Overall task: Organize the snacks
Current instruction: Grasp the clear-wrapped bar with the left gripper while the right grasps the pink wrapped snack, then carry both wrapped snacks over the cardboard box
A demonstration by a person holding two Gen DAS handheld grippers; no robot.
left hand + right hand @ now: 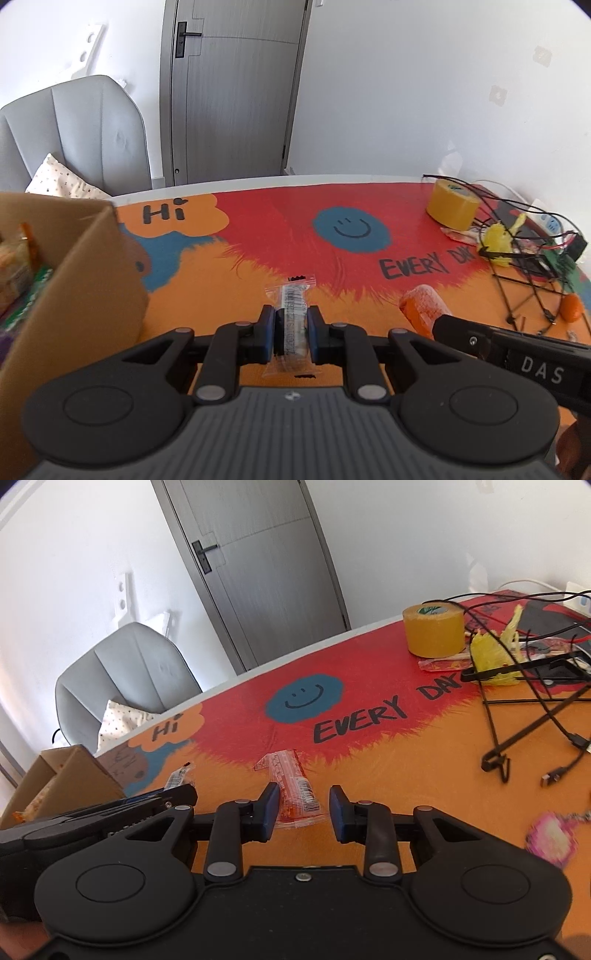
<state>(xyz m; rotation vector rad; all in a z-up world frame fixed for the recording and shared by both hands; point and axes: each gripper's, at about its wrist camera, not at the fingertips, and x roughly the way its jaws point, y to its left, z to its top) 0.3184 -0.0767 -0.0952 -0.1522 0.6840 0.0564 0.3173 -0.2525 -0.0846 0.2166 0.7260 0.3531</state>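
Note:
My left gripper point(291, 332) is shut on a clear-wrapped dark snack bar point(291, 310) lying lengthwise between its pads, low over the orange tablecloth. A cardboard box point(85, 273) holding several snacks stands just to its left. My right gripper point(303, 812) is open, its jaws either side of the near end of an orange-red wrapped snack point(293, 790) that lies on the cloth. That orange snack point(423, 304) also shows in the left wrist view, by the right gripper's finger. The box point(70, 779) and the clear-wrapped snack point(177, 778) show at the left of the right wrist view.
A roll of yellow tape point(434, 629), a yellow crumpled wrapper point(491, 653), black cables and stands point(528, 709) crowd the table's right side. A pink item point(552, 836) lies at right. A small orange object point(571, 308) sits near the right edge. A grey chair point(81, 136) stands behind the table.

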